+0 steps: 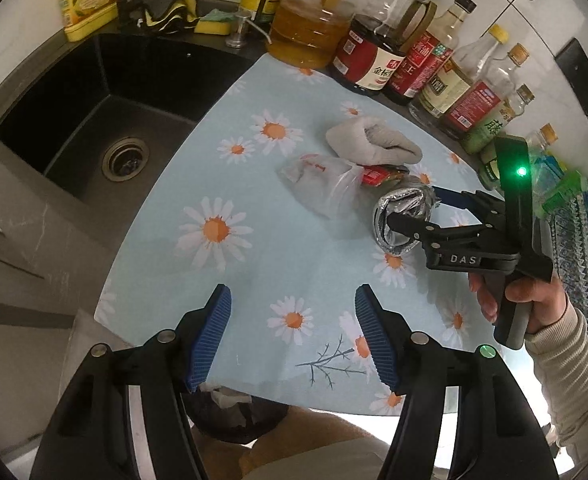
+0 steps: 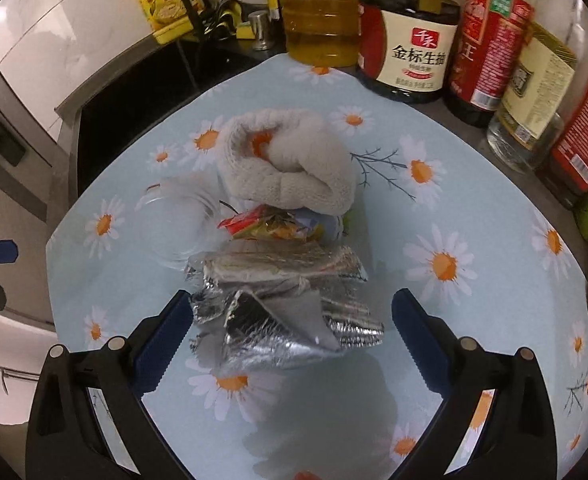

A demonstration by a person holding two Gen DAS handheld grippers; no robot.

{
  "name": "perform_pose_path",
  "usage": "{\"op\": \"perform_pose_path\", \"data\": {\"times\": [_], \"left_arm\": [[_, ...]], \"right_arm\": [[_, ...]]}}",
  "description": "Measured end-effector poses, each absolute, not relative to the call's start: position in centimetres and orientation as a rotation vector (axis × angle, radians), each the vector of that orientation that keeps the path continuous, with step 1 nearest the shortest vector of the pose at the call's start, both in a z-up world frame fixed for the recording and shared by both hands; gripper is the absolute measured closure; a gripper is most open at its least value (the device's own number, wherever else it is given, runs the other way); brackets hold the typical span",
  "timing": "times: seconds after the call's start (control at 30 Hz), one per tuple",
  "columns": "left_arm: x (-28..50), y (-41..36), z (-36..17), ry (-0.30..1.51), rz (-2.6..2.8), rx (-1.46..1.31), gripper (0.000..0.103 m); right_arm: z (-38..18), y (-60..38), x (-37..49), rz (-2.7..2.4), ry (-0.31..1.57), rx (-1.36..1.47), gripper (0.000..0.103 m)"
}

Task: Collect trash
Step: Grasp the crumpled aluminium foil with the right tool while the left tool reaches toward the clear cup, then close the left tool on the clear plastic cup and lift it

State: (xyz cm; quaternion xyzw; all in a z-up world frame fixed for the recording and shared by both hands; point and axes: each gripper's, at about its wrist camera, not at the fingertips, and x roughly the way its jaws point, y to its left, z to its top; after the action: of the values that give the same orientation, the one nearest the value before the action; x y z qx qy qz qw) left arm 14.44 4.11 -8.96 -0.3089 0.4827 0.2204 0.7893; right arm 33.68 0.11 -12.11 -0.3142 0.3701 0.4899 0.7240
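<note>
The left gripper [image 1: 292, 334] is held wide and empty at 6 o'clock of the daisy-print mat [image 1: 222, 184], above a dark trash bin [image 1: 234, 412] below the counter edge. At the mat's centre a clear plastic bag [image 2: 178, 224] lies beside a red snack wrapper [image 2: 262, 226] and a rolled grey cloth [image 2: 290, 164]. Toward 3 o'clock, the crumpled silver foil wrapper [image 2: 286, 320] is straddled by the right gripper [image 2: 290, 340], jaws spread, not yet closed. The foil should be pinched through its thickest fold, so that it is lifted alone.
</note>
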Motion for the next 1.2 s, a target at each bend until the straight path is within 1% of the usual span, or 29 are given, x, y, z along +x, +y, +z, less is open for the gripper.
{"op": "perform_pose_path", "data": {"times": [0.13,0.2,0.23,0.27,0.3,0.57,0.67,0.97,1.0,1.13,1.2], "left_arm": [[14.3,3.7,-9.1,1.047,0.491,-0.669,0.040],[14.4,3.6,-9.1,1.053,0.498,-0.669,0.040],[14.5,3.6,-9.1,1.054,0.500,-0.668,0.040],[14.6,3.5,-9.1,1.054,0.502,-0.665,0.040],[14.7,3.4,-9.1,1.053,0.501,-0.664,0.040],[16.4,3.6,-9.2,1.064,0.491,-0.640,0.040],[17.3,3.8,-9.3,1.073,0.487,-0.618,0.031],[21.3,4.6,-10.1,1.130,0.373,-0.527,0.030],[21.8,4.8,-10.4,1.144,0.367,-0.504,0.028],[23.4,5.6,-11.2,1.175,0.322,-0.459,0.026],[24.3,6.1,-11.6,1.182,0.301,-0.437,0.020]], "right_arm": [[-12.4,0.4,34.0,1.104,0.830,-0.684,0.005],[-12.6,0.5,34.1,1.115,0.838,-0.681,0.008],[-12.7,0.6,34.1,1.118,0.841,-0.686,0.013],[-12.8,0.6,34.1,1.121,0.845,-0.688,0.021],[-12.9,0.5,34.2,1.123,0.849,-0.688,0.023],[-12.0,-0.8,34.5,1.139,0.838,-0.638,0.025],[-11.2,-1.7,34.3,1.144,0.833,-0.607,0.025],[-9.1,-5.4,31.9,1.189,0.818,-0.524,0.025],[-9.0,-5.9,31.6,1.190,0.816,-0.517,0.025],[-9.2,-7.8,30.8,1.167,0.817,-0.504,0.025],[-9.7,-8.8,30.5,1.154,0.831,-0.493,0.025]]}}
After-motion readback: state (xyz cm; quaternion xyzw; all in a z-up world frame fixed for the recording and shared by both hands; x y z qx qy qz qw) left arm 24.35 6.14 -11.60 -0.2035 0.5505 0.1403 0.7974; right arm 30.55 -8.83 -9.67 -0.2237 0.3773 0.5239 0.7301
